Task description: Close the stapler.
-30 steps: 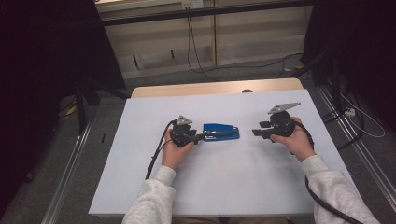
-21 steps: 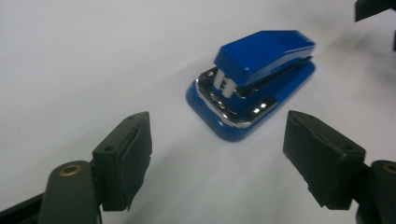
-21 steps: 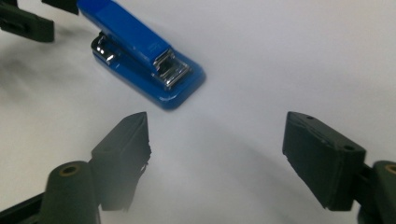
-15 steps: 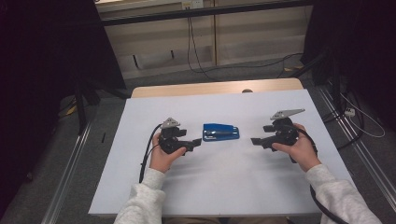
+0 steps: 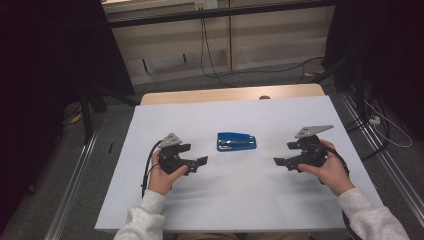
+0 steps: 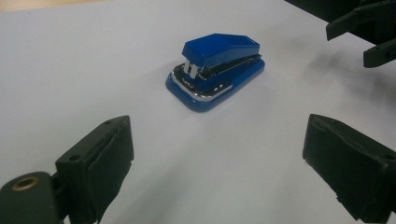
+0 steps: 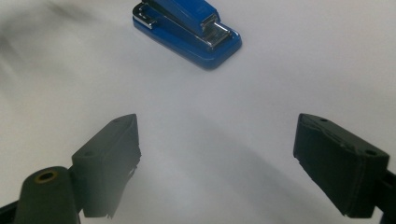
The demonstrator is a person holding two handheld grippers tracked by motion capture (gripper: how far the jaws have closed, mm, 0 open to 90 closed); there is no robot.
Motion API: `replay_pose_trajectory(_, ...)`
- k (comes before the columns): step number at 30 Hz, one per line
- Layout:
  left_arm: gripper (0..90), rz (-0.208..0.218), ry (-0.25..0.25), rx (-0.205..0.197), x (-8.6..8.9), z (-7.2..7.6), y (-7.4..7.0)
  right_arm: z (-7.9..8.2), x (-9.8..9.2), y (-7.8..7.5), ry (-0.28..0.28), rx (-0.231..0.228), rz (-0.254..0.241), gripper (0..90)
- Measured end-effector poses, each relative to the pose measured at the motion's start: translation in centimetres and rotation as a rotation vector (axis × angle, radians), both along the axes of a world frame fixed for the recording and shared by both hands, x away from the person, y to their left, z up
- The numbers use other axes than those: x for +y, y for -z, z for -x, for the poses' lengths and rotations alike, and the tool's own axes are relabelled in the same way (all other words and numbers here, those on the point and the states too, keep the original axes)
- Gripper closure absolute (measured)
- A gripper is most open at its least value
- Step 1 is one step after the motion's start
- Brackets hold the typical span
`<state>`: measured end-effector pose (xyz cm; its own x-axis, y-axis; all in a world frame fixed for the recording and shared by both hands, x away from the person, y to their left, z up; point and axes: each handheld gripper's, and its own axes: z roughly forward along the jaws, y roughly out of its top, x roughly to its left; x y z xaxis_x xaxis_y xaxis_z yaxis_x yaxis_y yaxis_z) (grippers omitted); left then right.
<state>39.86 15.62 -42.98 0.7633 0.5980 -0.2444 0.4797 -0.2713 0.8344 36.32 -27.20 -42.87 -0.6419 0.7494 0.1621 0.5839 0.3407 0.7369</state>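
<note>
In the high view, two forearms in pale sleeves enter from the bottom edge, each hand holding a black gripper level over the white table (image 5: 240,200). The left gripper (image 5: 201,162) sits left of centre and the right gripper (image 5: 278,162) right of centre, tips facing inward. Both have just been opening; their jaws stand spread with nothing between them. A blue stapler (image 5: 236,141) lies flat mid-frame between them, untouched, its long axis running left to right across the picture.

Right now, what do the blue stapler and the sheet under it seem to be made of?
Blue stapler: probably glossy plastic shell, by its soft shine; the bright silver parts at its mouth look like polished metal. White sheet: matte, smooth, possibly paper or board; cannot tell which.
</note>
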Motion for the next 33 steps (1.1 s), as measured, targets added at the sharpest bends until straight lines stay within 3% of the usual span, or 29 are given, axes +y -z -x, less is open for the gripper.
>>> replay_pose_trajectory(9,8.4,-0.010,-0.027,-0.022,2.1,1.6,-0.2,1.8,0.3,-0.2,-0.035,-0.003,0.030,12.5)
replay_pose_trajectory(17,7.9,-0.019,-0.021,-0.048,3.7,2.9,0.0,2.8,0.1,-0.2,-0.045,0.003,0.037,12.1)
replay_pose_trajectory(33,7.2,-0.019,-0.050,-0.052,6.3,4.5,0.4,4.7,-0.5,-0.1,-0.065,0.008,0.052,11.6)
